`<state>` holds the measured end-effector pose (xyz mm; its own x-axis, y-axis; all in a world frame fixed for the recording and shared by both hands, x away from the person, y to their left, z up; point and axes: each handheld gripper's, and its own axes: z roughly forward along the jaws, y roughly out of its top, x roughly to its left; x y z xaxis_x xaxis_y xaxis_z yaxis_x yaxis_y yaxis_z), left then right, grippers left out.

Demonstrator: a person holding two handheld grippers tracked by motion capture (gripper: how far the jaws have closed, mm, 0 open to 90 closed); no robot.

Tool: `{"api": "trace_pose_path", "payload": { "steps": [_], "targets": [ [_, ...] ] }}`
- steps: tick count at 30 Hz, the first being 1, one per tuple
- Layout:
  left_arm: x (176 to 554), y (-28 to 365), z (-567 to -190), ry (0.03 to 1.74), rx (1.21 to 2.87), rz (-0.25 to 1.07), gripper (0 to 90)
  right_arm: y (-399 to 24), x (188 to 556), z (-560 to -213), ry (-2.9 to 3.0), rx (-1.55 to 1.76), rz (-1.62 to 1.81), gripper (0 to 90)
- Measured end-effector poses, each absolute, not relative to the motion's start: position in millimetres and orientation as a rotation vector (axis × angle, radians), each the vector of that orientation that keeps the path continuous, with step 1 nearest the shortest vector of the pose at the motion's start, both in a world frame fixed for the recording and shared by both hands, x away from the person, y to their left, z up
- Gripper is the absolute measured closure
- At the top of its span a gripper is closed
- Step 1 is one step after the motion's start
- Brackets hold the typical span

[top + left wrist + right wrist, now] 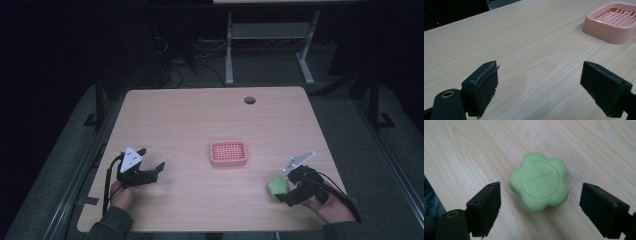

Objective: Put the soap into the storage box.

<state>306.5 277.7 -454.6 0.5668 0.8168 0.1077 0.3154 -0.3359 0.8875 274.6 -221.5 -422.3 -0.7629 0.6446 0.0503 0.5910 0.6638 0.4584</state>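
Right gripper (540, 207): jaws spread wide with nothing pinched yet, and the soap sits just ahead of them, pretty much centred in the gap.
Green soap (540, 185): flower-shaped bar lying flat on the surface (190, 120), near the person's right front edge, clear of both pads.
Grasp tip: I'd ease forward and lower until the pads sit level with the bar's sides, then close on two opposite lobes. It looks slick and rounded, so a squeeze too high could pop it out.
Pink soap dish (228, 153): mid-surface, well apart from the soap, up and to its left in the high view. Probably where the bar ends up.
Left gripper (540, 87): also spread, holding nothing, resting over bare wood with the dish off to its far right.
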Motion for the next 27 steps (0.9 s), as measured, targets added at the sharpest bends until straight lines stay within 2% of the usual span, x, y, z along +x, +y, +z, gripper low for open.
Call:
{"api": "trace_pose_path", "payload": {
  "steps": [27],
  "targets": [
    [305.8,278.0,-453.9,0.913,1.892,0.705,14.3,-191.6,289.2,-437.7,2.838,0.995,0.501,14.8]
  ]
}}
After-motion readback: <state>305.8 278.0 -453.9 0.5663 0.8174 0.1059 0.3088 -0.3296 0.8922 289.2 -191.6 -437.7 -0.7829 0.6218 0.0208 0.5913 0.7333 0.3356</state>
